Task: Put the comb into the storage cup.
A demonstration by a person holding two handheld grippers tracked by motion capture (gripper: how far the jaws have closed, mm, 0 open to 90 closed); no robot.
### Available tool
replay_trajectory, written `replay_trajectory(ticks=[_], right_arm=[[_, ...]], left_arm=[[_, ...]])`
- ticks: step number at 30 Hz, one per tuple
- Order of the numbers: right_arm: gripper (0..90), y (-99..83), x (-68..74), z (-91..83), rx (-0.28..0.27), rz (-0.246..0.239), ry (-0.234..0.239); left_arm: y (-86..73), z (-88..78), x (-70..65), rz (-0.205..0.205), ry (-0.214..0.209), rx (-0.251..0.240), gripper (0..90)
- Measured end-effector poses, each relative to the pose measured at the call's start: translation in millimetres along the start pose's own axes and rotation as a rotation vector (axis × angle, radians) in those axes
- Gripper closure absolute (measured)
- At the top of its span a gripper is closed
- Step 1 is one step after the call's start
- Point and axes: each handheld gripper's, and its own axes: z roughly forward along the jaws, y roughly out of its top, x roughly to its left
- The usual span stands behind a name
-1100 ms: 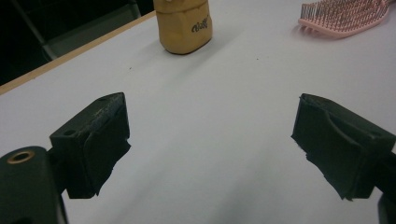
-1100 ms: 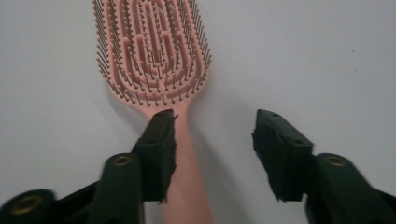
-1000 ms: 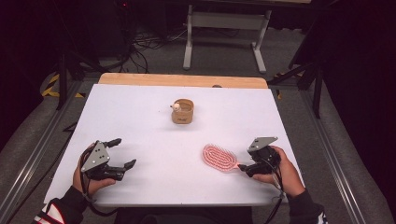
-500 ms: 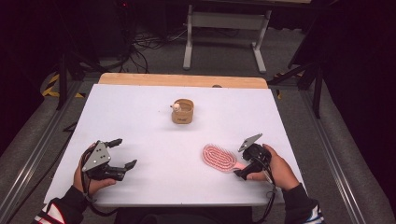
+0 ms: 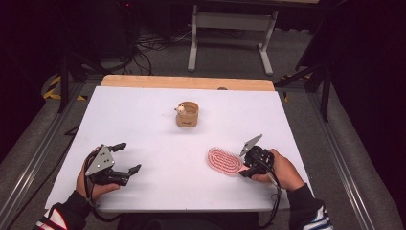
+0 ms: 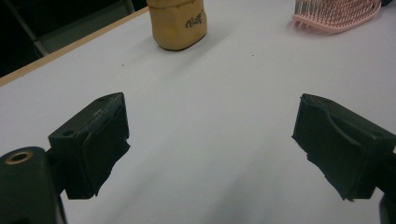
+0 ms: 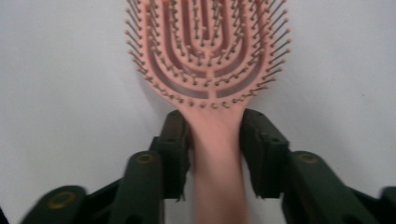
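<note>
Right hand-held gripper (image 7: 215,140) just closing on pink hairbrush (image 7: 208,51) handle (bristles up), left hand-held gripper (image 6: 210,149) wide

Light: bright, even on the white counter (image 5: 158,120); surroundings dark.
Shadows: soft, faint.
Blur: slight in the right gripper view, near edge.
Glare: none visible.

1. A lab or recording room: the white-topped work table with a bare wooden far edge (image 5: 186,82) stands on grey carpet, centre of the frame.
2. Black cables (image 5: 153,43) tangle on the floor, upper left.
3. A grey metal stand (image 5: 230,28) rises at upper centre; the surroundings are dark.
</note>
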Motion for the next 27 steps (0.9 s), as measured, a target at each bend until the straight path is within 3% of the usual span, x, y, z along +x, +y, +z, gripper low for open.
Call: replay_trajectory(ticks=[4,12,23,27], right_arm=[[67.9,-0.8,1.8,-0.1,-0.01,-0.012,0.0],[69.7,-11.8,4.9,-0.9,-0.105,-0.008,-0.033],[69.9,-12.4,5.4,-8.9,-0.335,0.039,-0.177],[69.9,-11.1,8.0,-14.8,-0.431,0.045,-0.227]], left_arm=[[0.2,0.3,-0.4,0.003,-0.002,0.001,11.6],[1.3,-0.5,-1.1,0.001,0.002,-0.005,11.8],[2.7,-0.9,-0.6,0.002,0.005,-0.009,11.6],[4.4,-1.7,0.6,-0.017,0.012,-0.029,10.8]])
